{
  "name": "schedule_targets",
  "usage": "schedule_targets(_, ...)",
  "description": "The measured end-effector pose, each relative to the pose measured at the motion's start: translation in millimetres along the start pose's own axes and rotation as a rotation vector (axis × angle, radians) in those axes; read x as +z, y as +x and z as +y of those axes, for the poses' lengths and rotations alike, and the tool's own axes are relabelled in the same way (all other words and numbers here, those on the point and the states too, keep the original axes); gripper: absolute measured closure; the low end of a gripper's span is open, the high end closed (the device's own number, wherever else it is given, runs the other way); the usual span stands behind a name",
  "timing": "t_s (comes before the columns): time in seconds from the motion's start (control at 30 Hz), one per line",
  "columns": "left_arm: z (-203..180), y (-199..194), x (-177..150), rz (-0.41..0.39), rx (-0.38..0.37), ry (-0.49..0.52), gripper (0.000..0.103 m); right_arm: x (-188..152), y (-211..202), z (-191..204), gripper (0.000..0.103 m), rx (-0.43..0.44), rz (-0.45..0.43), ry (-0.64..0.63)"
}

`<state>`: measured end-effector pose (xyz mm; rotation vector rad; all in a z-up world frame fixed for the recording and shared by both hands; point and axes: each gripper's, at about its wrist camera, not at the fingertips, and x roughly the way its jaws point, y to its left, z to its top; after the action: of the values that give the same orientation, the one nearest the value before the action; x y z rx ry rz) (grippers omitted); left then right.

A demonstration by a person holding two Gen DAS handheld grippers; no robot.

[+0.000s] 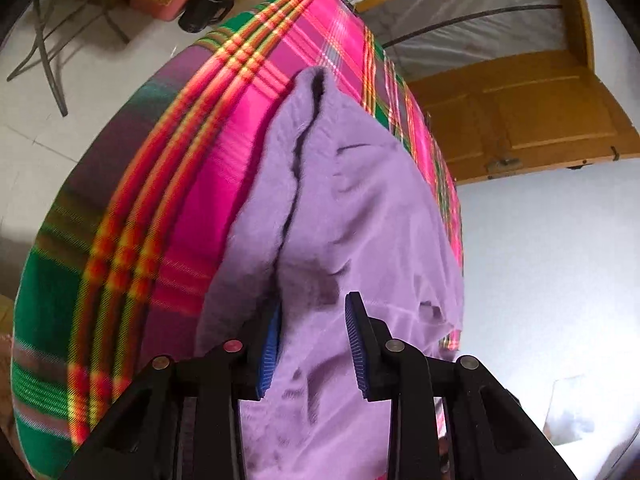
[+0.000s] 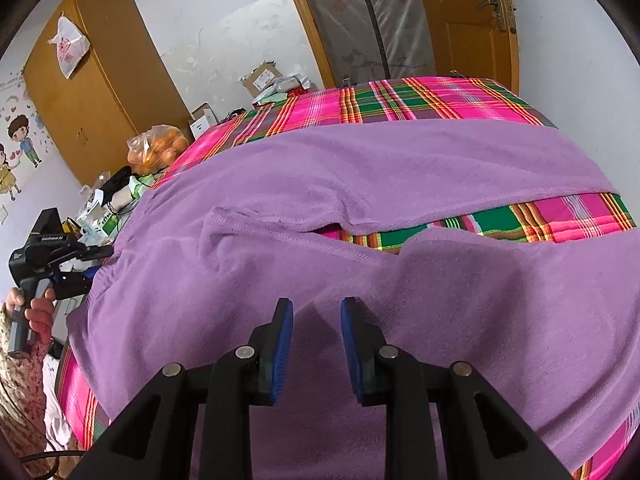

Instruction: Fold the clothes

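- Lying across a bed, a pair of purple fleece trousers (image 2: pixel 360 184) is spread over a pink and green checked sheet (image 2: pixel 420 100), with its long axis running left to right in the right wrist view.
- The waistband sits at the left end of that view; the two legs run off to the right, with a strip of checked sheet showing between them.
- The right gripper (image 2: pixel 316 320) hovers over the nearer leg, its blue-padded fingers (image 2: pixel 282 344) apart with only a narrow gap. Whether cloth is caught between them, the picture does not settle.
- The left gripper (image 1: pixel 314 320) points along the length of the trousers from the waistband end. Its fingers (image 1: pixel 356 332) stand apart, with purple cloth bunched between and under them. Whether they pinch it cannot be told.
- In the right wrist view a hand (image 2: pixel 38 312) holds the left gripper's handle just beside the waistband, so the left is nearer the waist and the right nearer the leg.
- The trousers lie mostly flat and open, which fits either a fold being set up or a spread-out garment.
- Beyond the bed stand a wooden wardrobe (image 2: pixel 104 80), a wooden door (image 2: pixel 468 12), white walls, and clutter including a bag of oranges (image 2: pixel 158 148).
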<state>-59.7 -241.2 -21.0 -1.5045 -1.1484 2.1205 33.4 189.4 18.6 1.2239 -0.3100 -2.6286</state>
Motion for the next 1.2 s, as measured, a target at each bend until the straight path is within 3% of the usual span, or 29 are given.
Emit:
schedule_targets(0.03,-2,0,-1,-0.005,0.011,0.01,0.074,0,0,0,0.078,0.0,-0.001,0.002)
schedule_targets(0.07,-4,1,-2,-0.01,0.022,0.02,0.092,0,0,1,0.078,0.0,-0.001,0.0)
schedule_targets(0.1,-6,1,-2,-0.015,0.033,0.03,0.099,-1,0,2,0.078,0.001,0.0,-0.001)
schedule_targets(0.47,11,-48,-4,-0.226,0.052,-0.047,0.1,1,1,17,0.078,0.031,-0.002,-0.023)
schedule_targets(0.73,31,-32,3,-0.221,0.078,-0.084,0.1,-7,9,34,0.078,0.069,0.031,-0.059)
schedule_targets(1.07,29,-29,2,-0.223,0.092,-0.083,0.097,-21,-3,63,0.078,0.22,0.035,-0.19)
schedule_targets(1.2,27,-31,-1,-0.211,0.109,-0.083,0.096,-33,1,86,0.077,0.293,0.087,-0.274)
